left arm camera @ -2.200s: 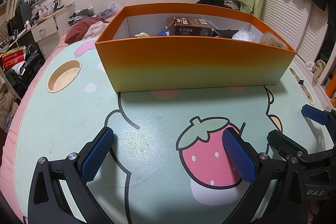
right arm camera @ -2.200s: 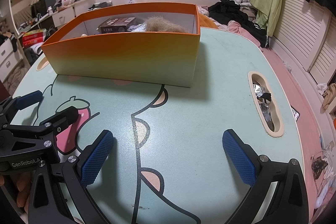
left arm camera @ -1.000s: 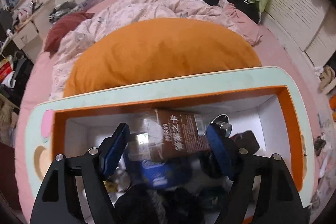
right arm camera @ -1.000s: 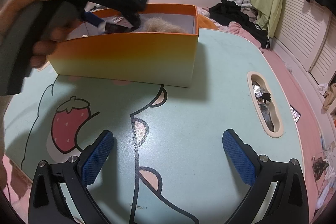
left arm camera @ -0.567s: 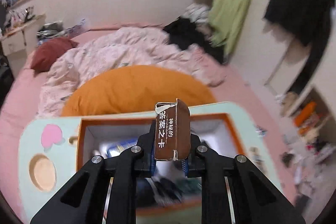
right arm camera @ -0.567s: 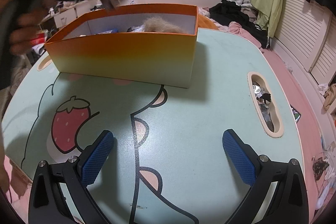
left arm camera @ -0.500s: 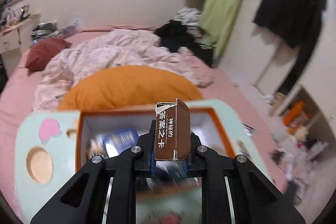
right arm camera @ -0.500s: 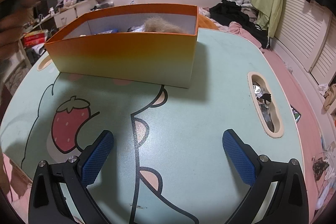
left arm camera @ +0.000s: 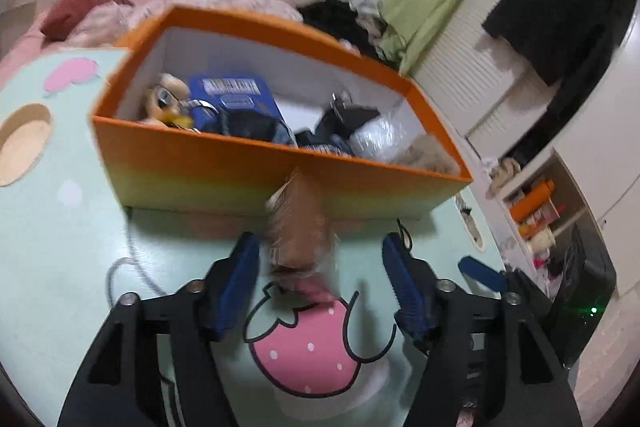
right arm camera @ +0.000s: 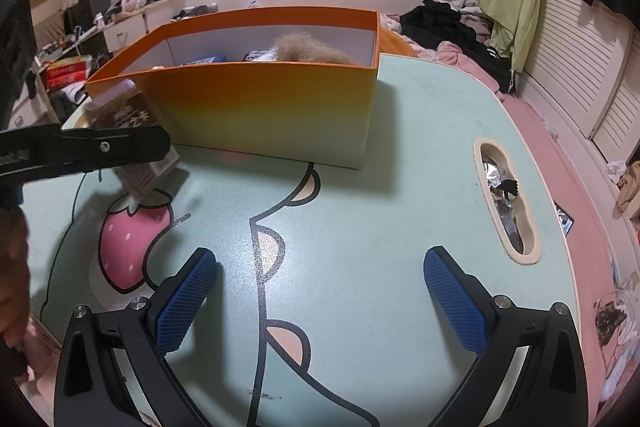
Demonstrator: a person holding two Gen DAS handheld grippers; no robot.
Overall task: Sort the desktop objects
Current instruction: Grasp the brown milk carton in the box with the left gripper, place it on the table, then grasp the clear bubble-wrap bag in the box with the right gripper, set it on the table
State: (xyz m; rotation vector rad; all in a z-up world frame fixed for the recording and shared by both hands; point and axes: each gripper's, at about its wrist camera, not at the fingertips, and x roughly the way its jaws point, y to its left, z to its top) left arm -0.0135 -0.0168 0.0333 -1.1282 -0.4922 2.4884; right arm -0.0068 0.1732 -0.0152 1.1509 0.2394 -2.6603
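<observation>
A brown milk carton (left arm camera: 298, 227) stands blurred between my left gripper's (left arm camera: 322, 279) fingers, over the strawberry print in front of the orange box (left arm camera: 224, 163). The jaws stand apart and a gap shows beside the carton on the right. The carton also shows in the right wrist view (right arm camera: 136, 143), tilted behind the left gripper's black arm. The box (right arm camera: 272, 107) holds a blue packet (left arm camera: 236, 97), a duck toy (left arm camera: 168, 99), dark items and a furry thing (right arm camera: 308, 51). My right gripper (right arm camera: 320, 291) is open and empty above the table.
The mint table (right arm camera: 380, 187) has a round cup recess (left arm camera: 24, 143) at the left and an oval slot (right arm camera: 506, 203) with foil scraps at the right. A bed with clothes lies behind. The table's front edge is near my right gripper.
My left gripper reached into the box, shut on the carton and lifted it out. It has come down in front of the box and its jaws have opened. The right gripper has not moved.
</observation>
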